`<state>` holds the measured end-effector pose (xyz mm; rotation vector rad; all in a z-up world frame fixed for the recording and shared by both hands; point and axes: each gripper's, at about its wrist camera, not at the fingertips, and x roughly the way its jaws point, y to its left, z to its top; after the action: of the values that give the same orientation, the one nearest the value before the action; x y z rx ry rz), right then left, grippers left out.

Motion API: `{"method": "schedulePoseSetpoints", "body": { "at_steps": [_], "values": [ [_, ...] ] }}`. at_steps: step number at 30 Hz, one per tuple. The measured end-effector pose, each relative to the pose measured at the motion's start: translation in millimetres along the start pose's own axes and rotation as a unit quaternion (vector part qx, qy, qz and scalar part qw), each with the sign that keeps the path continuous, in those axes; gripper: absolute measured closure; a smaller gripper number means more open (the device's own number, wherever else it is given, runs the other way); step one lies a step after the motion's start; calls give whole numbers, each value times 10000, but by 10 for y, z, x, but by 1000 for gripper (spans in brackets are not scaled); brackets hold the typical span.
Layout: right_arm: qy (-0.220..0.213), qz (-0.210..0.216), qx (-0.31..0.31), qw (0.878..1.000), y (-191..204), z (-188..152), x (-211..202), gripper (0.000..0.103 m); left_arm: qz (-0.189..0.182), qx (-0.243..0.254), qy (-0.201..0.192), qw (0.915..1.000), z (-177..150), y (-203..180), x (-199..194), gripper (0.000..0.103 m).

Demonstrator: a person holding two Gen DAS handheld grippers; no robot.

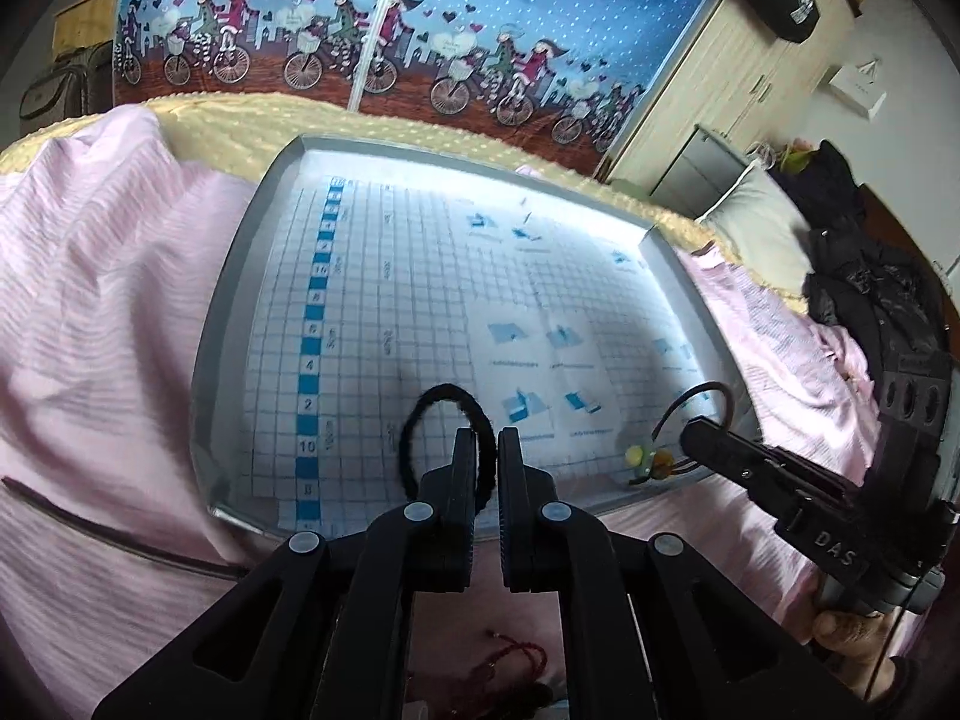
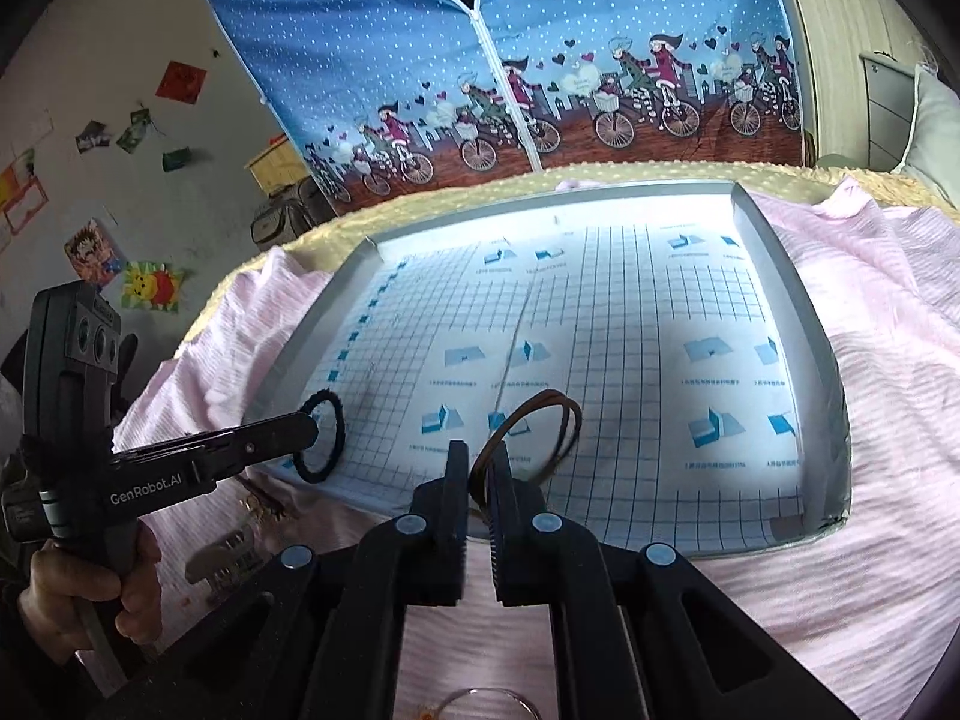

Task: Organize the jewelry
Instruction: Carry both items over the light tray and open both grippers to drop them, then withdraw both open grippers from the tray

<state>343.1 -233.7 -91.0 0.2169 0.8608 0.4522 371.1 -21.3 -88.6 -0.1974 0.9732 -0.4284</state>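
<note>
Black hair tie (image 1: pixel 447 441) upright in left tongs (image 1: pixel 487 447), loop tray-ward.

Bed, pink striped sheet (image 2: pixel 870 420); grey tray (image 2: pixel 804 324) on it, grid paper (image 2: pixel 630 324) inside.

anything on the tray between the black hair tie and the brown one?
Nothing: in the right wrist view, only bare grid-printed liner lies between the black hair tie and the brown hair tie.

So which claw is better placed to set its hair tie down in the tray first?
Probably left. The left claw holds the black hair tie low over the tray liner. The right claw holds its brown hair tie at the tray's near edge.
</note>
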Motion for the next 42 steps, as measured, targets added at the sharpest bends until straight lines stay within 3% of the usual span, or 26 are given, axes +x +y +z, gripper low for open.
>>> {"method": "schedulePoseSetpoints", "body": {
  "at_steps": [2,4,9,11,13,19,23,25,34,37,42],
  "values": [
    [96,-53,5,9999,-1,-12,6,85,76,-24,54,10000,-5,-3,15,88],
    [126,-83,14,9999,-13,-15,-10,74,124,-102,65,9999,-19,8,14,69],
    [86,-309,20,9995,-42,-28,-127,50,252,-325,42,9991,-30,65,-45,59],
    [20,-460,6,9989,-40,-41,-214,41,324,-403,-34,9987,-51,85,-114,50],
    [-70,-602,-48,9981,-23,-57,-311,34,427,-459,-137,9979,-85,88,-204,33],
    [-497,-843,-289,9948,91,-151,-628,12,553,-542,-832,9935,-214,18,-667,2],
    [-1109,-817,-633,9884,276,-244,-957,0,875,-100,-1419,9860,-345,-150,-1003,2],
    [-1407,-795,-797,9836,369,-308,-1111,0,954,87,-1603,9824,-450,-236,-1152,2],
    [-2427,-756,-894,9630,681,-813,-1782,0,1055,512,-1944,9739,-976,-542,-1683,2],
    [-2599,-763,-867,9587,756,-949,-1933,0,1402,643,-2205,9631,-1269,-655,-1868,2],
    [-2658,-832,-863,9566,857,-1228,-2120,0,1402,669,-2307,9606,-1600,-727,-1990,2]
  ]
}}
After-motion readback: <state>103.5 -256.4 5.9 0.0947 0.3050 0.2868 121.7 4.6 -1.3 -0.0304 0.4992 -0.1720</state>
